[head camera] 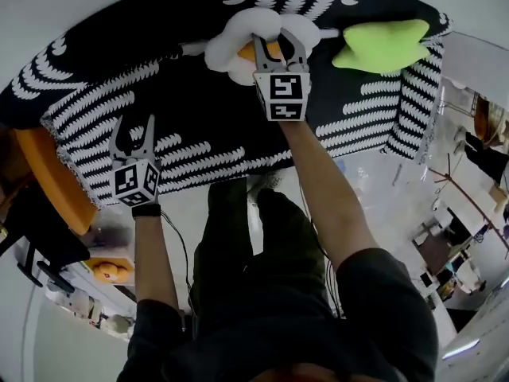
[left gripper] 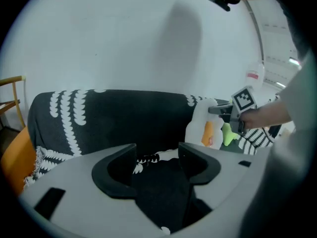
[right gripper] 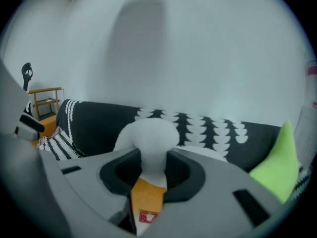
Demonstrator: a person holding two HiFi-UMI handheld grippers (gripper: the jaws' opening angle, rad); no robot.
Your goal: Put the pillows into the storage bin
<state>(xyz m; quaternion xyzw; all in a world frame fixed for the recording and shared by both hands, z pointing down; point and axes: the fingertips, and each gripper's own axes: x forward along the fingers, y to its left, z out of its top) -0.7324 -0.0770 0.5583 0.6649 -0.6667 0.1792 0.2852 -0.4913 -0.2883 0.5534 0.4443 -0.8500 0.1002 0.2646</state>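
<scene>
A white fried-egg pillow (head camera: 231, 46) with an orange yolk rests against the back of the black-and-white sofa (head camera: 199, 126). My right gripper (head camera: 272, 41) is shut on it; in the right gripper view the jaws pinch a white lobe of the egg pillow (right gripper: 148, 133), and the right gripper (right gripper: 153, 171) has the orange part below it. A lime-green star pillow (head camera: 382, 44) lies just to its right on the sofa. My left gripper (head camera: 134, 130) hangs open over the seat's front left with nothing between its jaws, and the left gripper (left gripper: 157, 163) looks toward the egg pillow (left gripper: 200, 128).
An orange bin-like thing (head camera: 52, 173) stands at the sofa's left end. A wooden shelf (right gripper: 45, 102) stands beyond it by the white wall. Small items and an orange toy (head camera: 111, 269) lie on the floor at lower left; clutter fills the right side.
</scene>
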